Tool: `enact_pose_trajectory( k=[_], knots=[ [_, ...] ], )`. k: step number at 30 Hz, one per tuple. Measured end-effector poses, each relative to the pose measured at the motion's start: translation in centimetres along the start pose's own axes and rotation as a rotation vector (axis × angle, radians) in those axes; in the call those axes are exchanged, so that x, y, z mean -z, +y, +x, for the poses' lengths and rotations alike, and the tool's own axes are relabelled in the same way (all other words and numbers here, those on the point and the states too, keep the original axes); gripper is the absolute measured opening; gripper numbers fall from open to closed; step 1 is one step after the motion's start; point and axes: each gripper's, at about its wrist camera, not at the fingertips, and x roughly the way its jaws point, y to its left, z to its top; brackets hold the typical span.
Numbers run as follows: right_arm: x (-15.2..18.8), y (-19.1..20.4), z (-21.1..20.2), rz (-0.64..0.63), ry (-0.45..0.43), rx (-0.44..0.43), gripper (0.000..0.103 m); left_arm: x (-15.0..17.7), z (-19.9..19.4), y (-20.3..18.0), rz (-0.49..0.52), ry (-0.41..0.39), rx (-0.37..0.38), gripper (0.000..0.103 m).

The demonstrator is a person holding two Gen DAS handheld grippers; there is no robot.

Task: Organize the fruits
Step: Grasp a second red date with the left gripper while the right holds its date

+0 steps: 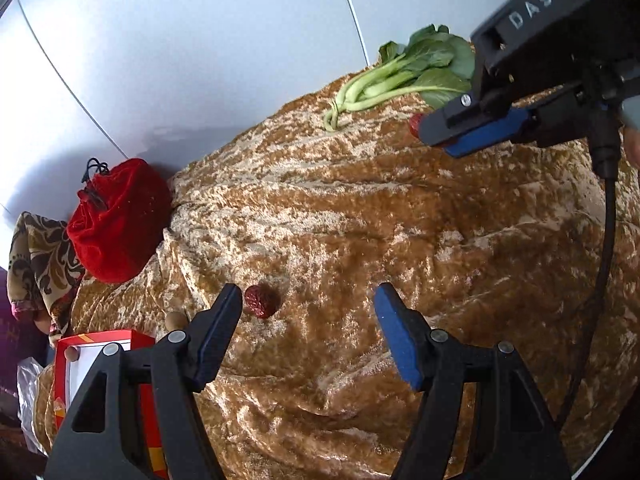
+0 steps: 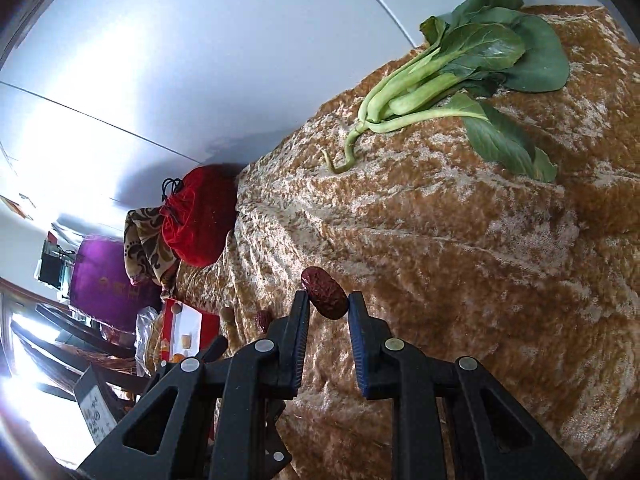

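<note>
Looking along the left gripper [image 1: 308, 300], we see its jaws spread wide with nothing between them, hovering over a crumpled golden-brown cloth [image 1: 400, 232]. One red date [image 1: 261, 301] lies on the cloth just beside the tip of the left-hand finger, outside the gap. At the far edge a bunch of leafy greens [image 1: 404, 76] rests on the cloth. The right gripper [image 1: 442, 136] reaches in from the upper right, and a sliver of red shows at its tip. A red drawstring pouch [image 1: 116, 220] sits off the cloth's left edge, and a red box [image 1: 100, 344] shows at lower left.

From the right wrist, we see the right gripper [image 2: 328, 300] narrowed onto a second red date [image 2: 325, 293], pinched between its pads above the cloth [image 2: 480, 280]. The greens [image 2: 472, 76] lie well apart, farther back.
</note>
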Motion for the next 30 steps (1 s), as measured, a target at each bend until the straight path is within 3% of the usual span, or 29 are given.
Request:
enact_pose_trajectory(
  k=[3, 6, 20, 23, 26, 30],
  knots=[
    [0.1, -0.6, -0.1, 0.011, 0.004, 0.006, 0.02, 0.1, 0.2, 0.6, -0.061, -0.015, -0.017, 0.069],
    [0.2, -1.0, 0.0, 0.017, 0.007, 0.012, 0.02, 0.5, 0.5, 1.1, -0.116, -0.001, 0.022, 0.069],
    [1.2, -0.9, 1.0, 0.012, 0.069, -0.008, 0.02, 3.5, 2.8, 6.5, -0.173, -0.028, -0.021, 0.068],
    [1.1, -0.6, 0.6, 0.007, 0.063, -0.022, 0.02, 3.3, 3.3, 7.8, -0.214, -0.025, 0.009, 0.068],
    [0.9, -0.7, 0.3, 0.016, 0.061, -0.036, 0.02, 3.0, 3.4, 9.3, -0.269, -0.043, 0.093, 0.068],
    [0.8, -0.7, -0.2, 0.019, 0.058, -0.049, 0.02, 2.7, 4.4, 8.8, -0.241, -0.028, 0.088, 0.068]
  ],
)
